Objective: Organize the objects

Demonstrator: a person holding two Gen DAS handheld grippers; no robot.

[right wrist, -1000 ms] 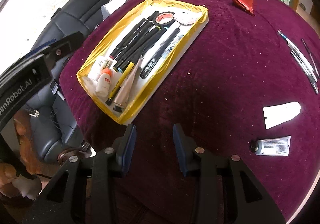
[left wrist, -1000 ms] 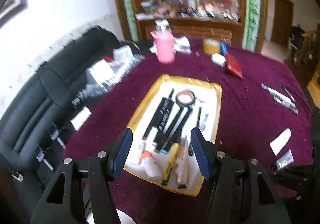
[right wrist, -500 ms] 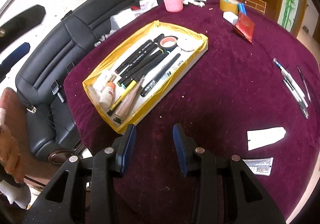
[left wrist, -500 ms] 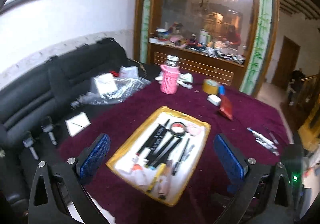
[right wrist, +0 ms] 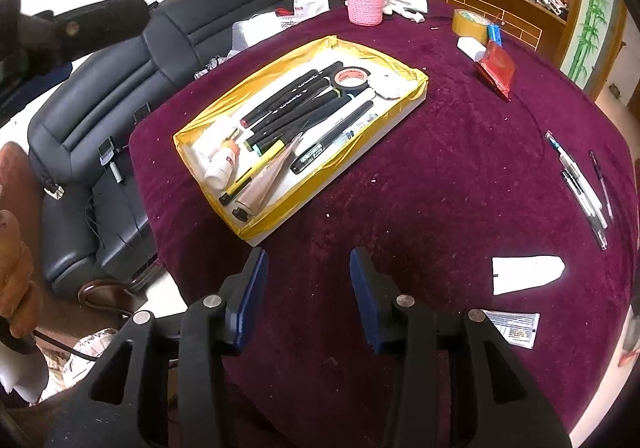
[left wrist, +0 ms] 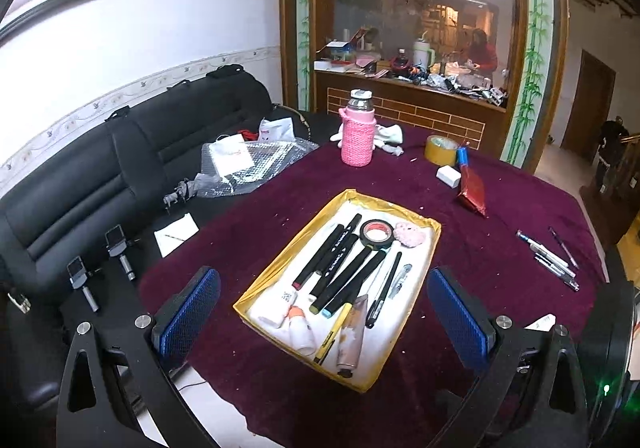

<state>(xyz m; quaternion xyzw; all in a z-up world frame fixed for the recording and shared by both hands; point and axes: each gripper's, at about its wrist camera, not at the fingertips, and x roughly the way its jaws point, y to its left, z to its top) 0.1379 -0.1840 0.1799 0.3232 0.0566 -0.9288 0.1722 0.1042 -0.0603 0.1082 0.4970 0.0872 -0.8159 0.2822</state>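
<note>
Both grippers empty, hovering above near table edge. Left gripper (left wrist: pixel 324 318) jaws spread wide, framing the tray (left wrist: pixel 276 268) from well above. Right gripper (right wrist: pixel 306 298) jaws parted, narrower gap, nothing between, over bare burgundy cloth (right wrist: pixel 440 175).

Tray mid-table, already packed: black markers (right wrist: pixel 296 103), tape roll (right wrist: pixel 352 77), glue bottle (right wrist: pixel 220 169), crimped tube (right wrist: pixel 268 181), yellow pen (right wrist: pixel 252 173).

Strays outside tray: loose pens (right wrist: pixel 580 187) far right, white wrapper (right wrist: pixel 528 274) and small tube (right wrist: pixel 514 328) near right, close to right gripper.

Risks, as judgement:
- Thin pens lying flat on plush cloth, side by side; likely to roll, slip from pads, or get pinched two at once.
- Small tube near table edge; a nudge could push it off.
- Tray crowded; a careless drop could land on markers and bounce out.
- Flimsy gold rim could catch a low finger and drag tray.
</note>
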